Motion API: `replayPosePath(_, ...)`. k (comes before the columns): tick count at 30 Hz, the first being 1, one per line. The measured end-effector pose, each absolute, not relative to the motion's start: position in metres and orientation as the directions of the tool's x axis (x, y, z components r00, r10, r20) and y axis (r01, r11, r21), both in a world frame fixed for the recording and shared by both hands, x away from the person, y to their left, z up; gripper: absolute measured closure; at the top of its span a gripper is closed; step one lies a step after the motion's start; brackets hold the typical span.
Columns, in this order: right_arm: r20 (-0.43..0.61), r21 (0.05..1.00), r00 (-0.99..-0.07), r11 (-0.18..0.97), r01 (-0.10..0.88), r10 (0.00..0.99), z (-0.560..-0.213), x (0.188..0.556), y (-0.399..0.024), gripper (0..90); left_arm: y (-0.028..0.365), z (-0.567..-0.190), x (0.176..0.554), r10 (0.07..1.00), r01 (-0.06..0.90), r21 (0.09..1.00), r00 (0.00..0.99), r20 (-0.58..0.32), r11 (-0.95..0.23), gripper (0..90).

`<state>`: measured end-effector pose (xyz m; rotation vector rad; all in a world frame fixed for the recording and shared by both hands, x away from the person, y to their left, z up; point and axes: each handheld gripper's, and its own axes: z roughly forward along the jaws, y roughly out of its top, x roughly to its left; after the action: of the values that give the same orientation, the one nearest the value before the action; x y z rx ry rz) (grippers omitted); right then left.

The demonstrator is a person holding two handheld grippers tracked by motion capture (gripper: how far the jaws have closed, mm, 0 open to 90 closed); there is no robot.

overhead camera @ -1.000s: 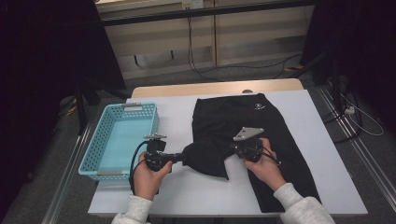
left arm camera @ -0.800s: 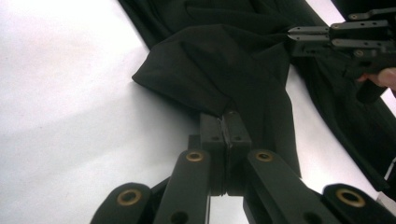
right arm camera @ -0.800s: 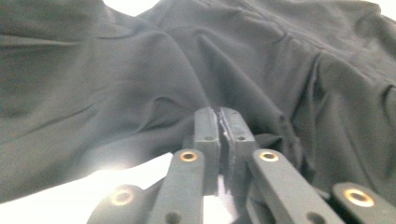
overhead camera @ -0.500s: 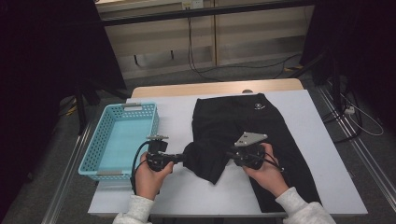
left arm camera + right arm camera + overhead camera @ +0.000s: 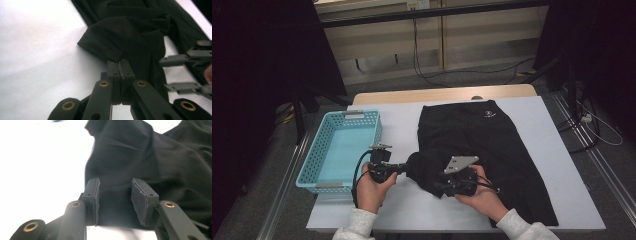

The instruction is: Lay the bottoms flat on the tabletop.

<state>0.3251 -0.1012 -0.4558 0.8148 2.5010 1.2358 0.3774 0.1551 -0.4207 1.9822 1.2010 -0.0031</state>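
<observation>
Lying lengthwise away, black garment [image 5: 492, 150] pinched by left hand-held gripper [image 5: 404, 166]; right hand-held gripper [image 5: 437, 187] just opening.

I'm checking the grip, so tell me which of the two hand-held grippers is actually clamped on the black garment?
The left hand-held gripper: its jaws are pinched shut on the black garment. The right hand-held gripper has just been opening, pads apart.

Black garment [image 5: 482, 145] with a small white logo near its top edge, spread flat across the centre and lower right of the high view, its lower-left corner lifted, bunched and folded toward the lower centre
</observation>
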Motion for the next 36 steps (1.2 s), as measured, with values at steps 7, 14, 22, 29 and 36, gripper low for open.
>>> replayPosePath(7,0.002,0.754,-0.841,0.552,0.357,0.541,-0.466,0.32,-0.093,67.5,0.155,-0.421,0.378,0.74,0.743,0.629,0.552,-0.384,-0.228,89.2)
replayPosePath(14,0.006,0.744,-0.854,0.569,0.351,0.52,-0.464,0.321,-0.102,89.5,0.154,-0.422,0.378,0.744,0.747,0.624,0.547,-0.383,-0.228,89.2)
replayPosePath(22,0.036,0.731,-0.851,0.567,0.38,0.524,-0.462,0.317,-0.126,89.8,0.156,-0.425,0.379,0.746,0.755,0.613,0.543,-0.386,-0.232,89.0)
replayPosePath(29,0.031,0.734,-0.84,0.558,0.387,0.542,-0.461,0.311,-0.145,89.6,0.152,-0.428,0.379,0.755,0.752,0.61,0.545,-0.365,-0.249,81.8)
replayPosePath(36,0.03,0.72,-0.841,0.572,0.393,0.541,-0.459,0.313,-0.152,84.5,0.152,-0.429,0.379,0.762,0.738,0.628,0.549,-0.343,-0.248,65.4)
